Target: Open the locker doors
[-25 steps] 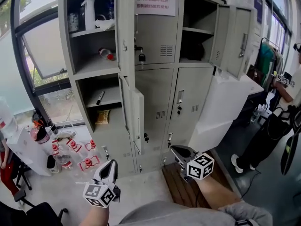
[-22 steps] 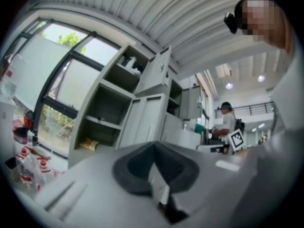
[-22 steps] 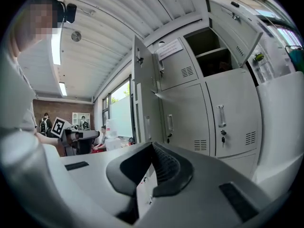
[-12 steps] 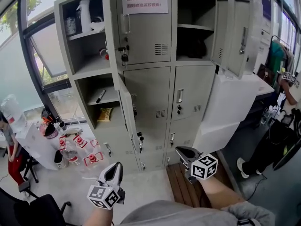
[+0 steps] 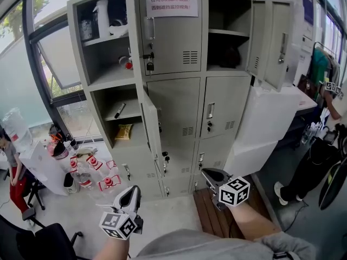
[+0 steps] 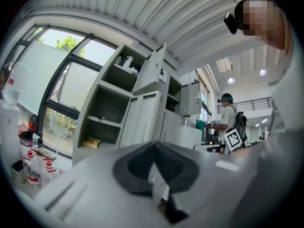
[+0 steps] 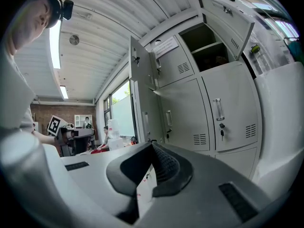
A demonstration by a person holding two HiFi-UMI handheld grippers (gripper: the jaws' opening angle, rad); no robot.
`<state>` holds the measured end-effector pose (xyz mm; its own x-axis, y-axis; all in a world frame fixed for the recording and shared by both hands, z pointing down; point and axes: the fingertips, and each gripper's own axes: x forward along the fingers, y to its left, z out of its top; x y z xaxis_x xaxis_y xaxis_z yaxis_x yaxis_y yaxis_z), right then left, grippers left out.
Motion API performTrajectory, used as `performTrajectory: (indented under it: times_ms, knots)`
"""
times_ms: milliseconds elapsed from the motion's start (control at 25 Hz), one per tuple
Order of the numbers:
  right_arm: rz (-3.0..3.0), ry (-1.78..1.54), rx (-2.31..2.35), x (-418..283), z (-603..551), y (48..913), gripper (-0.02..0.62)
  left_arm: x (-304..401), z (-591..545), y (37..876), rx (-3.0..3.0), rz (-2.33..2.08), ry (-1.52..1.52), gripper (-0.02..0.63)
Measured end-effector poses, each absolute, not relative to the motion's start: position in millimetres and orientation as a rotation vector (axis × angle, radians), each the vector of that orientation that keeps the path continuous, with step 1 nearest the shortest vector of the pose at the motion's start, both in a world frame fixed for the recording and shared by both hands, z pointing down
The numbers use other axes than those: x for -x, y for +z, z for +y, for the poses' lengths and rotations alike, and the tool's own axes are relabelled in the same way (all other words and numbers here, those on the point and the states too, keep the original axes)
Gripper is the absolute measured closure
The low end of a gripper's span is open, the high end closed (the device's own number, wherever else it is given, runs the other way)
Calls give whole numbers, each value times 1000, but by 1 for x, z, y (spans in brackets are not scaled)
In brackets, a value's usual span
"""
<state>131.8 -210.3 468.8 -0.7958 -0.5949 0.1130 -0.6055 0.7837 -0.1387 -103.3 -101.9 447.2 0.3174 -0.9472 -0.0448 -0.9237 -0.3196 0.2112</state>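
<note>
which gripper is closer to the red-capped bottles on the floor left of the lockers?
Left. The left gripper hangs just right of the bottles; the right gripper is well off to their right, above the wooden platform.

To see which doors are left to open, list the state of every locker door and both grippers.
Top-left locker compartment, open.
Top-middle locker door, closed.
Top-right locker door, open.
Middle-left locker door, open.
Centre locker door, closed.
Middle-right locker door, closed.
Bottom-left locker door, closed.
Bottom-middle locker door, closed.
Bottom-right locker door, closed.
Left gripper, shut, empty.
Right gripper, shut, empty.
</note>
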Motion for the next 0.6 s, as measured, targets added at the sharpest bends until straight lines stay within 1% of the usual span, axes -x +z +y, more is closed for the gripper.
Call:
performTrajectory:
  times_ms: [600]
  knots:
    - [-2888,266,-991,-132,-209,473,589,105,-100,452,-2421,-1724,-250,601]
